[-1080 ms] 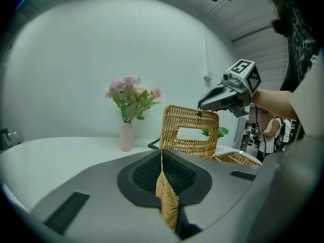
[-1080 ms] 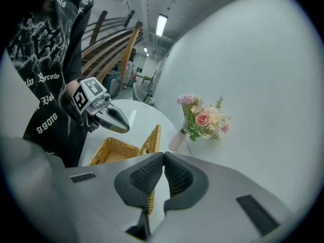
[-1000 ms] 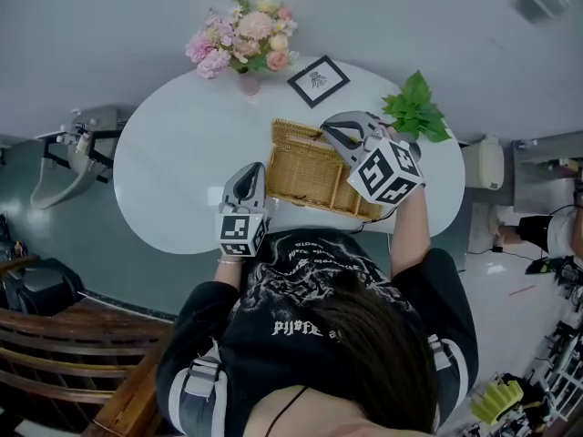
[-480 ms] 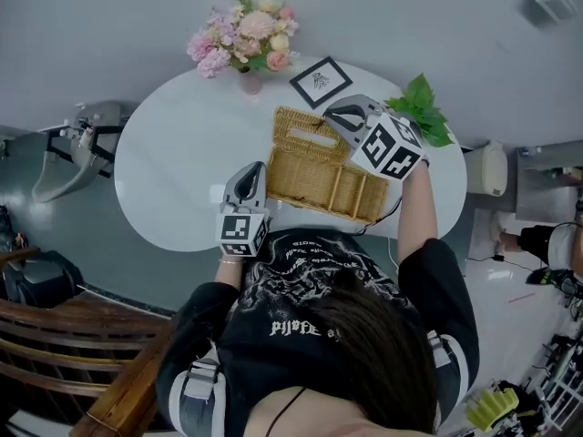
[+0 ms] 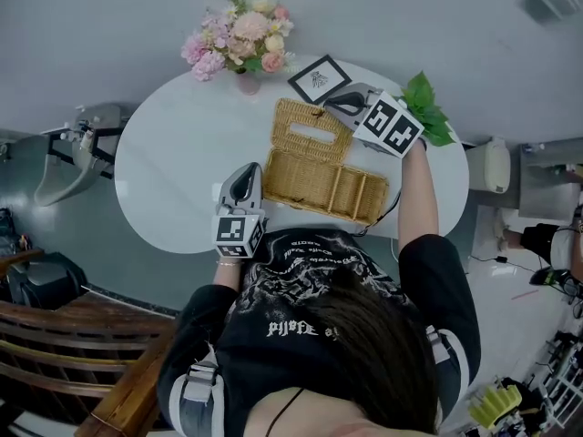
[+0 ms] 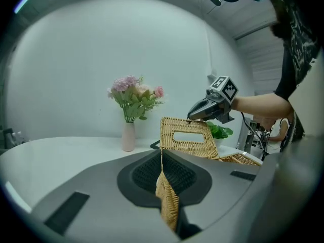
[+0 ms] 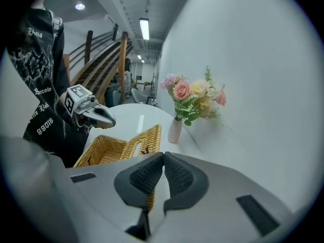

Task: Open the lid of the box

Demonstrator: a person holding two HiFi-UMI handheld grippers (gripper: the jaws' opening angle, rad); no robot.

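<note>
Left gripper view only, jaws pinching box

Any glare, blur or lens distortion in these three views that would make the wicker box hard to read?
Head view: soft even light, no hard shadows, wicker box and lid sharp, mild bending at the edges. Left gripper view: heavy fisheye, black corners, flowers crisp. Right gripper view: same round vignette, a ceiling lamp glares at top, the lid partly masked by the jaws.

No legible text; ornate shirt print unreadable
</note>
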